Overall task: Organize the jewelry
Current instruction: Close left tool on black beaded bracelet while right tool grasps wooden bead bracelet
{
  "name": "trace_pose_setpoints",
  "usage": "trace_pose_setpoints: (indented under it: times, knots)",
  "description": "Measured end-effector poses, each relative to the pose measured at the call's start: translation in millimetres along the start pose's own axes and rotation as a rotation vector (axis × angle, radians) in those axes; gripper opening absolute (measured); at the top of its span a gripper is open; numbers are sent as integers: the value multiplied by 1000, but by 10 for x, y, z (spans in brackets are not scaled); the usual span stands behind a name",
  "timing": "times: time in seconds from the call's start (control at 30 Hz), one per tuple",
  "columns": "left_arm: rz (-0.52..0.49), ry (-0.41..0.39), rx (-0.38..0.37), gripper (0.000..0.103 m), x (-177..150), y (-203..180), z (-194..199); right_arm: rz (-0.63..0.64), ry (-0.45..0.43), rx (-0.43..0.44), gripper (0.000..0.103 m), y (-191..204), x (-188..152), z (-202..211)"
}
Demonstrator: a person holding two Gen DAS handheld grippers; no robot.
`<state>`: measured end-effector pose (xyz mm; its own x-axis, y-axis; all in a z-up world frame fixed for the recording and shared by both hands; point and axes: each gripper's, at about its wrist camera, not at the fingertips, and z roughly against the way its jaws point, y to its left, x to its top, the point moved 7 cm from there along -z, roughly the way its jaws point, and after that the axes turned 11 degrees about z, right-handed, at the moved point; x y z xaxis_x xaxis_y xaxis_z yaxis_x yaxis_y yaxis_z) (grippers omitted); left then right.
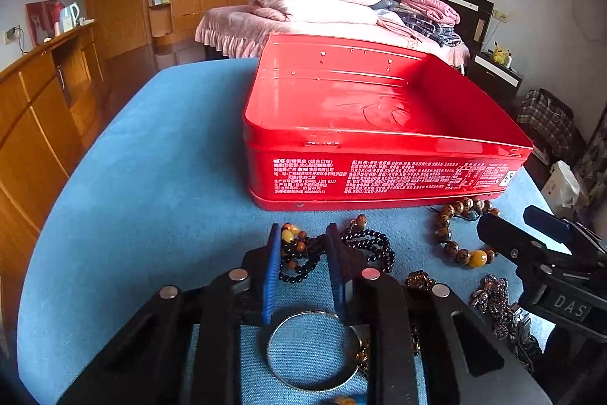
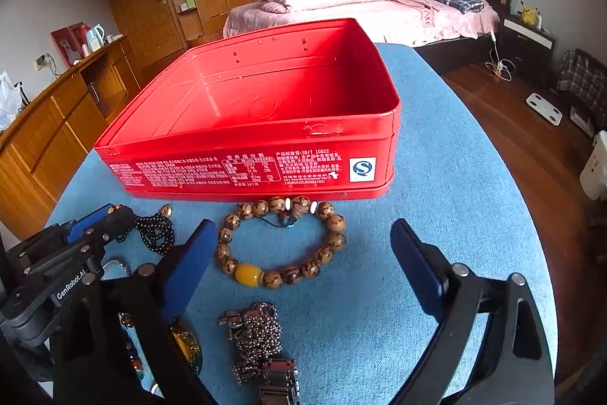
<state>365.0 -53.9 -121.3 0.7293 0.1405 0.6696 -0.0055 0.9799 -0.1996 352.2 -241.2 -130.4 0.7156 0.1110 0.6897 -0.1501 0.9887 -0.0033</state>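
The left tool has narrowed around a tangle of black and amber beads on the blue tabletop, apparently gripping it. The right tool hangs released over the wooden bead bracelet. Next comes lifting into the empty red tin.

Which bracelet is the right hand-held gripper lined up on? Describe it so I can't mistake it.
Start at the red tin on the blue cloth. Just in front of its printed wall lies a ring of big brown beads, between the open right hand-held gripper's fingers. Only it has a single large amber-yellow bead; its neighbours are small black beads and a metal chain.
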Motion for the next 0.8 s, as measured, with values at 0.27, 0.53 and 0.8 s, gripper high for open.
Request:
trace_pose_setpoints:
  times: [0.27, 0.53, 0.8]
  knots:
    - [8, -31, 11, 9, -14, 19, 53, -42, 55, 11, 54, -36, -81, -115]
    - [6, -36, 14, 9, 0, 7, 55, -14, 71, -30, 14, -27, -111, -147]
    - [7, -63, 17, 9, 15, -18, 130, -22, -12, 7, 10, -59, -38, 41]
